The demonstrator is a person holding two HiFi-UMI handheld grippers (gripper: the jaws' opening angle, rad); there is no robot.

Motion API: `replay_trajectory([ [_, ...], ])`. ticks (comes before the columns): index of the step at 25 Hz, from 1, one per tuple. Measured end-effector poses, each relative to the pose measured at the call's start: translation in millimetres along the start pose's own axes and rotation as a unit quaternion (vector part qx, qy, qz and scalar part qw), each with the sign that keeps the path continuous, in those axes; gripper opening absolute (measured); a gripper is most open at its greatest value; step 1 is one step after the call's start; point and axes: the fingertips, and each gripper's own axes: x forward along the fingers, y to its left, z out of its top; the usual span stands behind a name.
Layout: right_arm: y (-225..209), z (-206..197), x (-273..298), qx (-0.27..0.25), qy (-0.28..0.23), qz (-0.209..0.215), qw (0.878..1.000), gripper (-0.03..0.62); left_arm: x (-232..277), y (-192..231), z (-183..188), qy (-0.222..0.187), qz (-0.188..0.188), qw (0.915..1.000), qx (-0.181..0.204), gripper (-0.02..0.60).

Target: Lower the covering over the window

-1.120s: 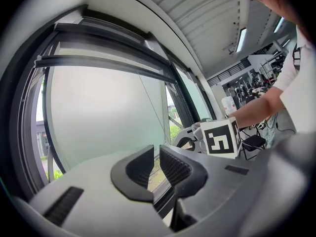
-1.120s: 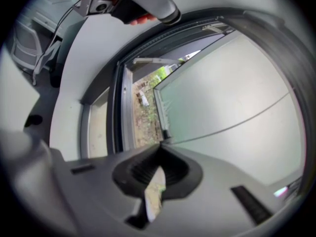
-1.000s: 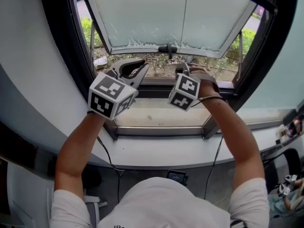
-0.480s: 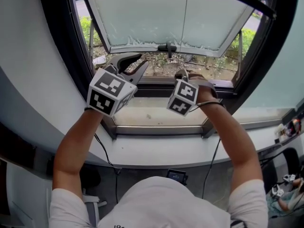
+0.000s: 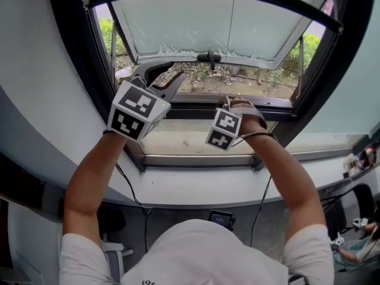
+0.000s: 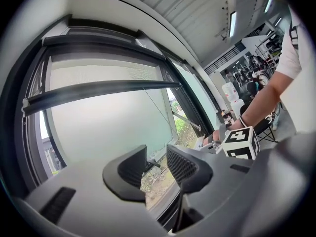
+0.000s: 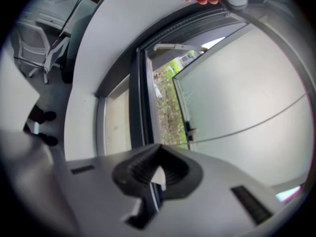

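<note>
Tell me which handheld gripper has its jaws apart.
The grey left gripper: its black jaws are opening, nothing between them. The right gripper's are pinched together on a thin cord.

White T-shirt (image 5: 202, 257); left claw (image 5: 172, 76) and right claw (image 5: 227, 101) carry marker cubes (image 5: 138, 110).

Left gripper (image 6: 155, 169): matt dark grey plastic, jaws opening with only air between them. Its pads (image 6: 181, 166) have a fine moulded grid and look rough. Right gripper (image 7: 157, 174): same matt plastic, ribbed pads. The marker cubes (image 5: 138, 117) carry flat black-on-white print, no gloss. Window frame (image 5: 74, 70): dark, smooth, satin, looks like coated metal. Sash pane (image 5: 190, 28): frosted glass, milky, matt. Sill (image 5: 196, 141): pale, smooth, faintly speckled, stone-like. Wall (image 5: 35, 70): white, smooth, matt.
</note>
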Motion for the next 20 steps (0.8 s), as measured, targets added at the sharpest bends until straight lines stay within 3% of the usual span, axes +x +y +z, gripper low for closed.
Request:
replay_trajectory([
  [7, 19.2, -3.4, 9.3, 0.005, 0.004, 0.019, 1.000, 0.021, -2.1, 21.9, 24.0, 0.005, 0.039, 0.9937, 0.105, 0.164],
  [14, 23.6, -2.3, 14.4, 0.001, 0.008, 0.020, 1.000, 0.021, 7.3, 56.9, 51.7, 0.026, 0.087, 0.9721, 0.216, 0.190],
  [20, 45.4, -8.3, 21.0, -0.021, 0.021, 0.034, 0.999, 0.021, 22.5, 70.9, 60.5, 0.052, 0.107, 0.9540, 0.275, 0.212],
])
